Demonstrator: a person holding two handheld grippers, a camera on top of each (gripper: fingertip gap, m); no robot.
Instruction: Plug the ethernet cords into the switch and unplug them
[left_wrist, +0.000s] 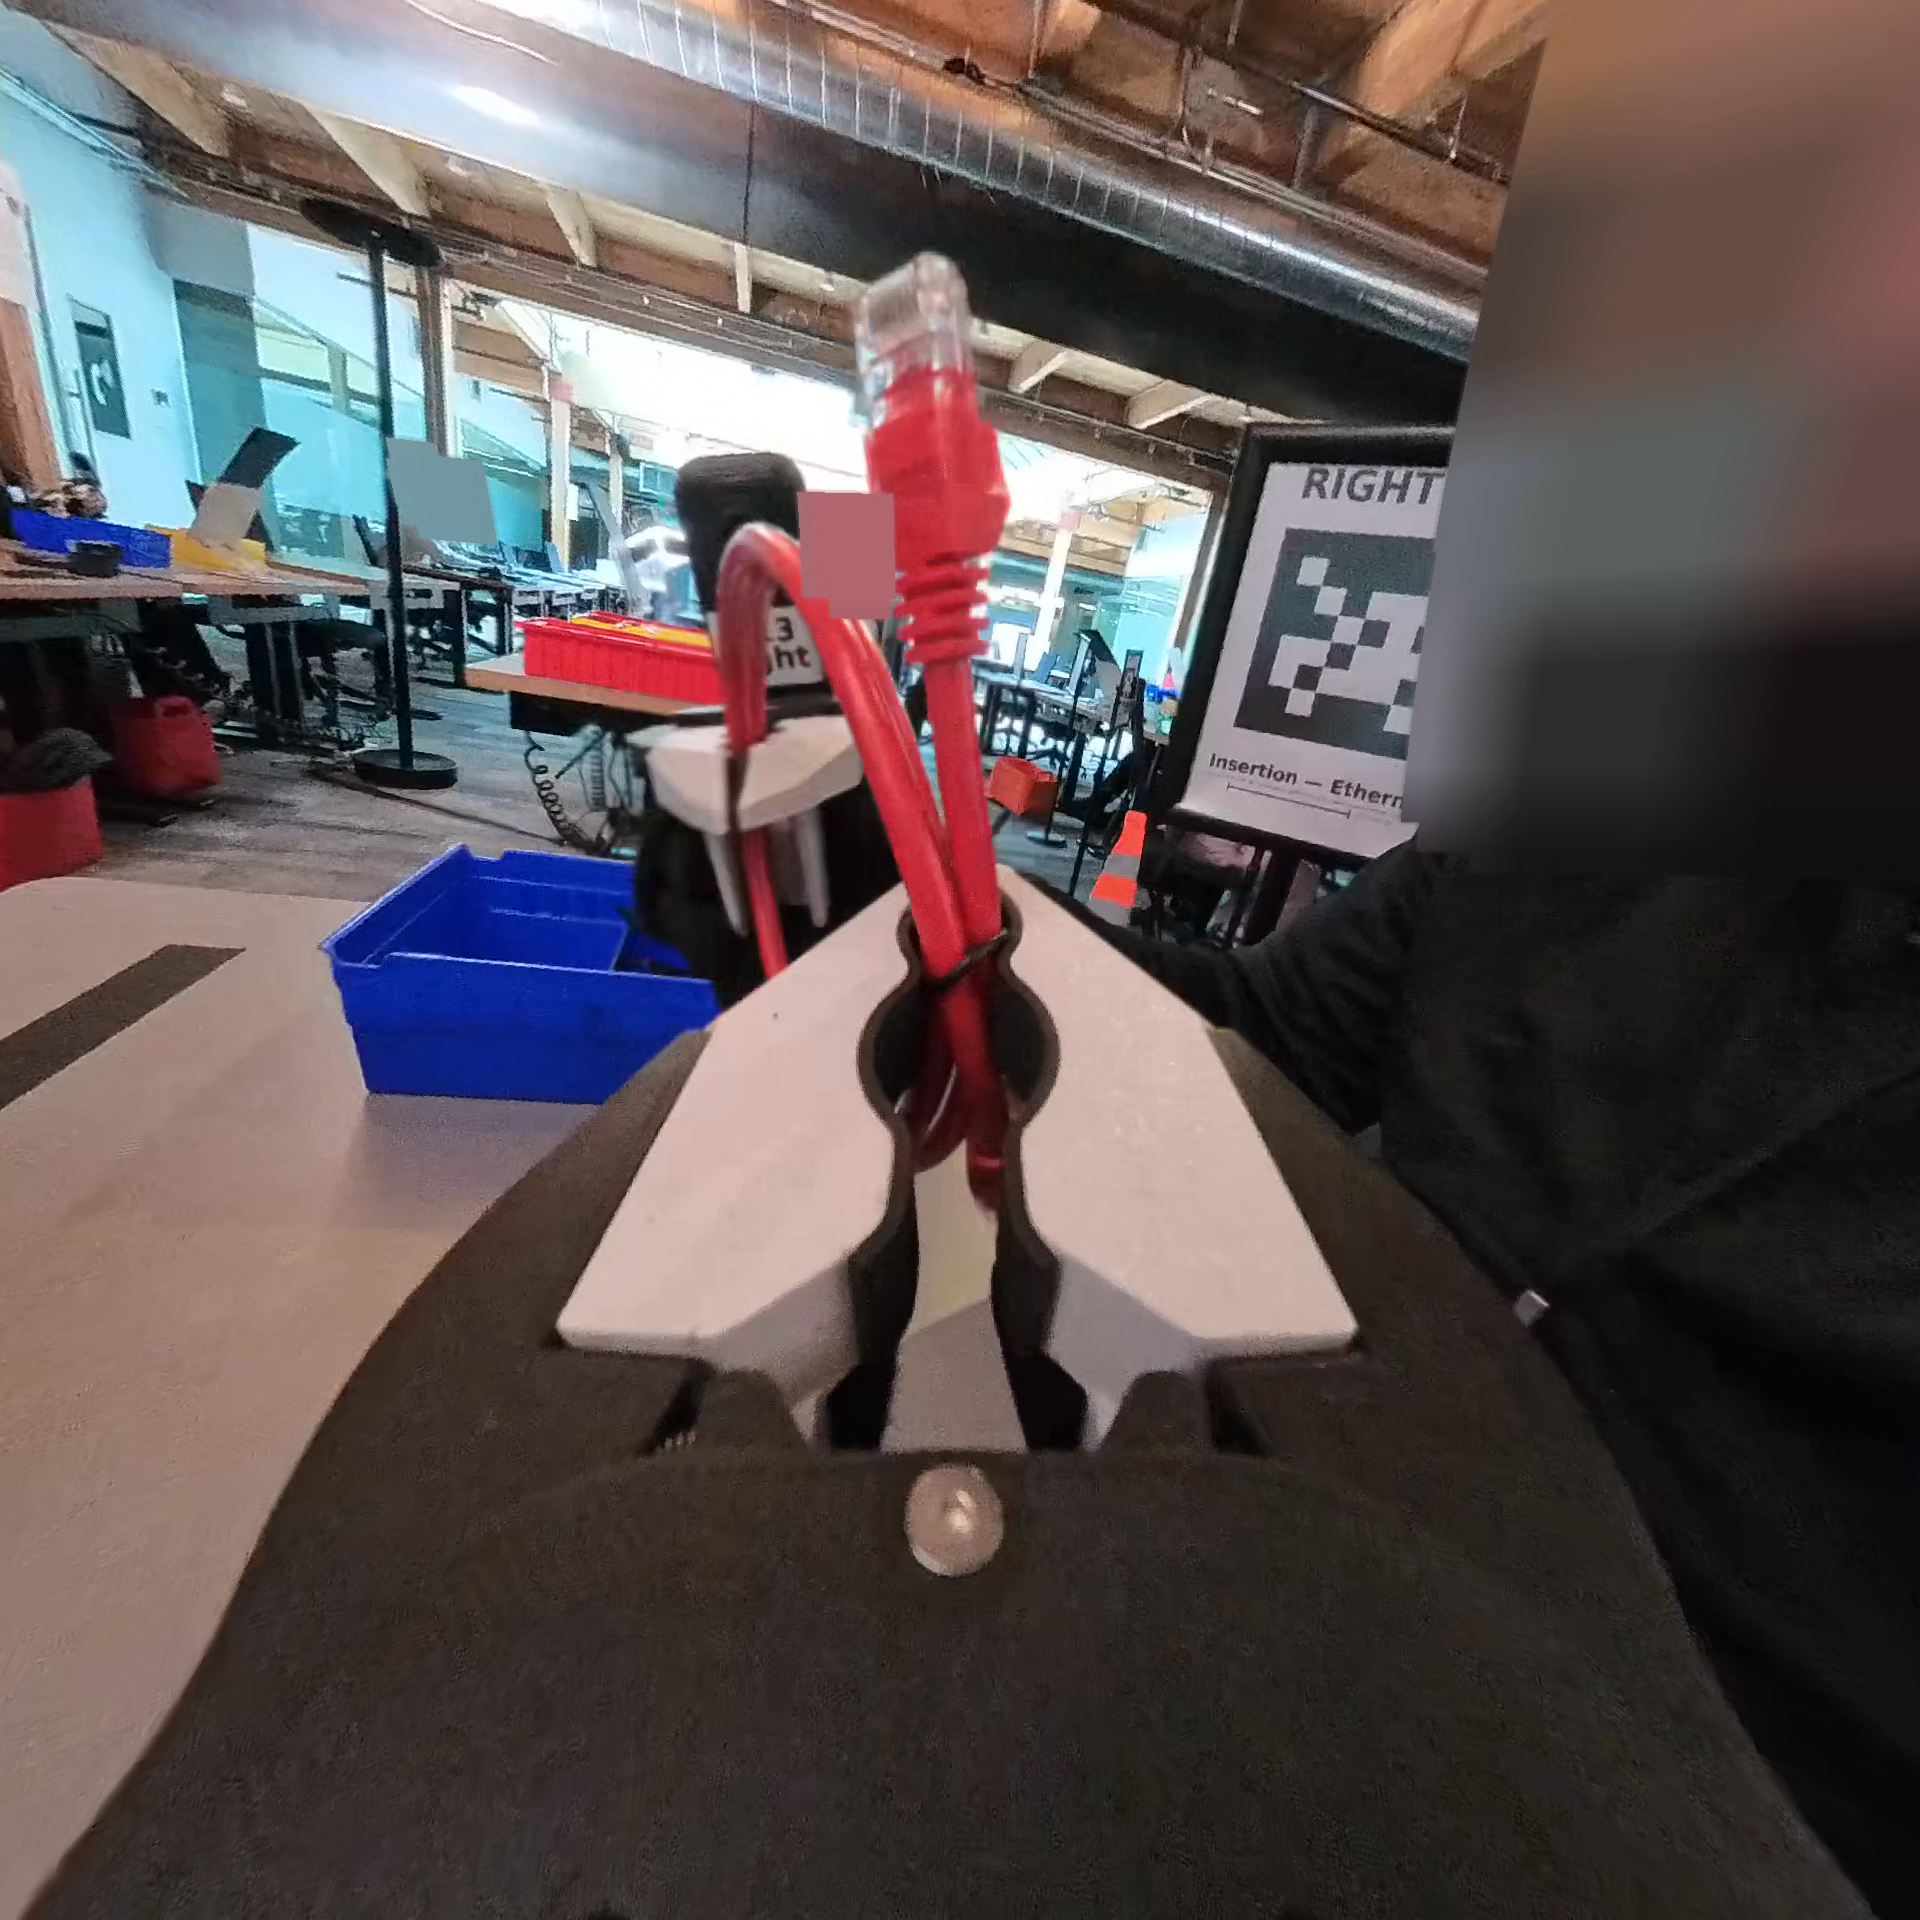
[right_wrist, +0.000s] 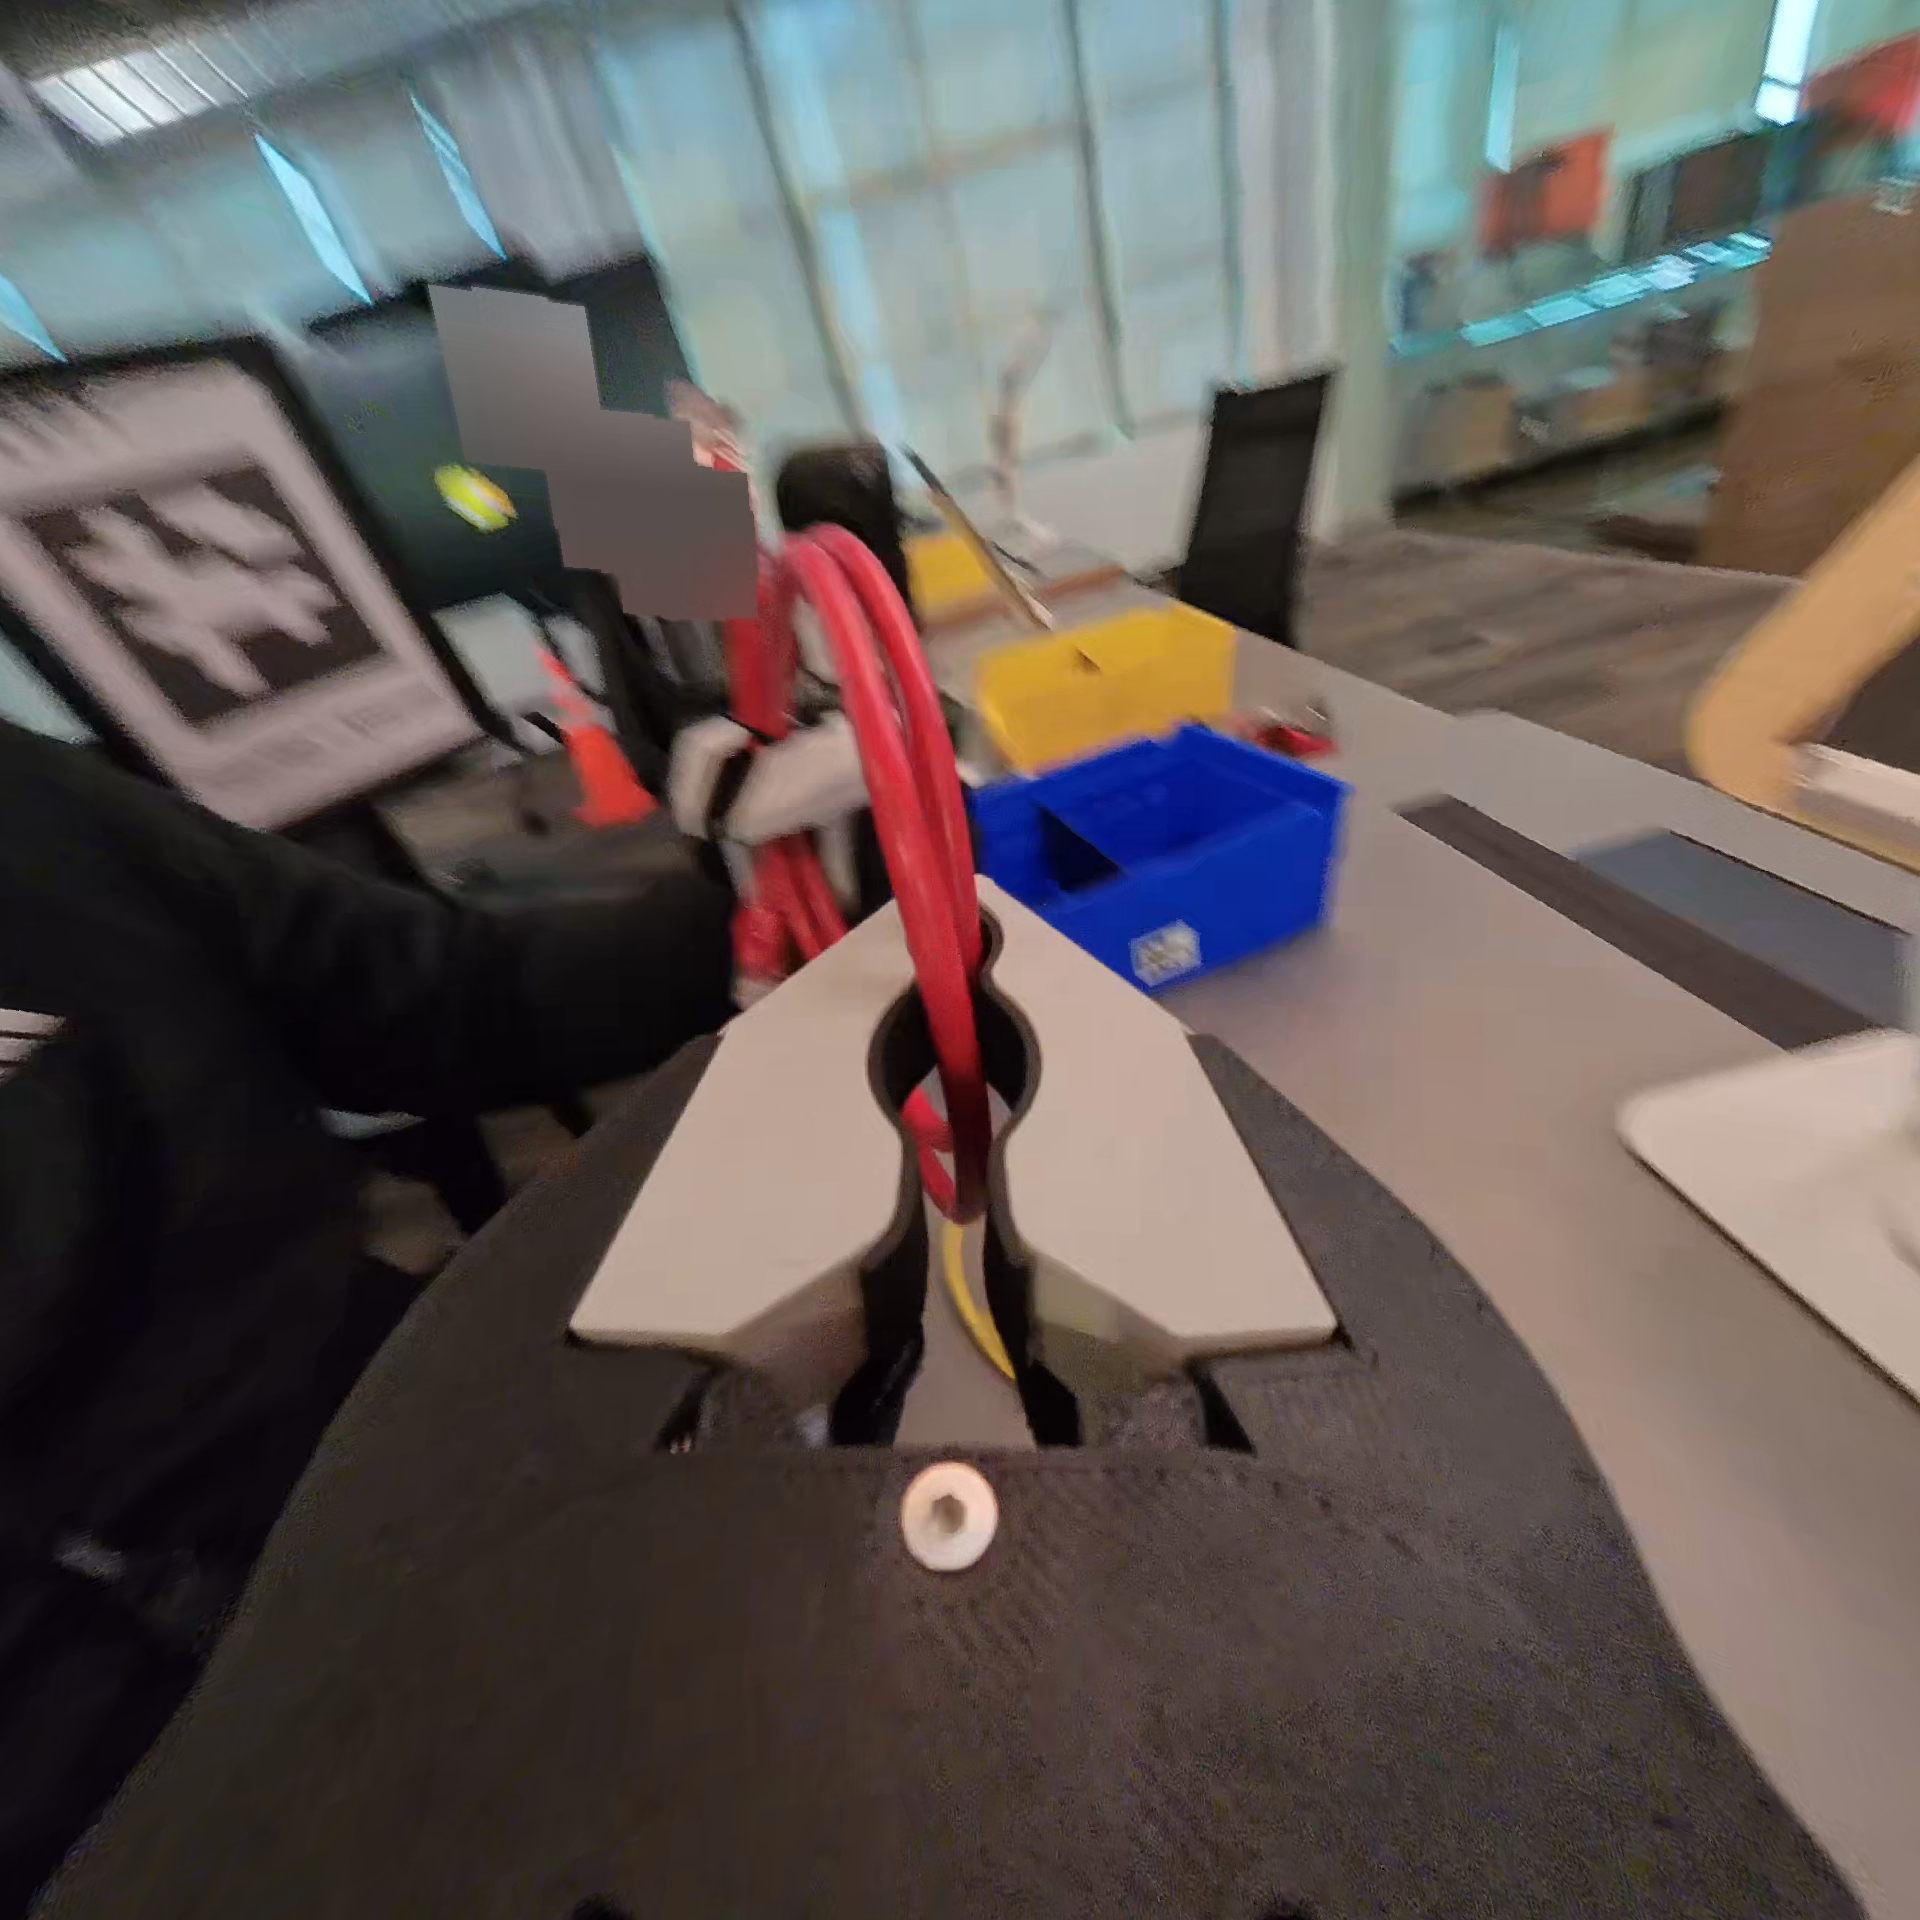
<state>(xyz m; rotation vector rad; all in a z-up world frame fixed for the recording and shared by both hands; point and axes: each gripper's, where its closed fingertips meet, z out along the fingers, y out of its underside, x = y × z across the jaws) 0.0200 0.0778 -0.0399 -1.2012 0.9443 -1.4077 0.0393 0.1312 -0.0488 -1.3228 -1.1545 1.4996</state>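
My left gripper (left_wrist: 961, 914) is shut on a bundled red ethernet cord (left_wrist: 961, 727), held up above the table. A black tie (left_wrist: 966, 961) wraps the strands at the fingertips. The cord's red boot and clear plug (left_wrist: 916, 332) point upward. The cord's loop (left_wrist: 758, 644) arches over to my right gripper (left_wrist: 753, 774), which faces me. In the right wrist view my right gripper (right_wrist: 977, 914) is shut on the red loop strands (right_wrist: 904, 748), and the left gripper (right_wrist: 748, 779) shows behind, clamped on the bundle. This view is blurred. No switch is in view.
A blue bin (left_wrist: 499, 977) sits on the grey table (left_wrist: 156, 1247); it also shows in the right wrist view (right_wrist: 1174, 862), in front of a yellow bin (right_wrist: 1101, 675). A framed marker sign (left_wrist: 1340, 623), an orange cone (left_wrist: 1120, 857) and a person's dark sleeve (left_wrist: 1558, 1039) are close. My right fingertips sit around 7 centimetres from my left ones.
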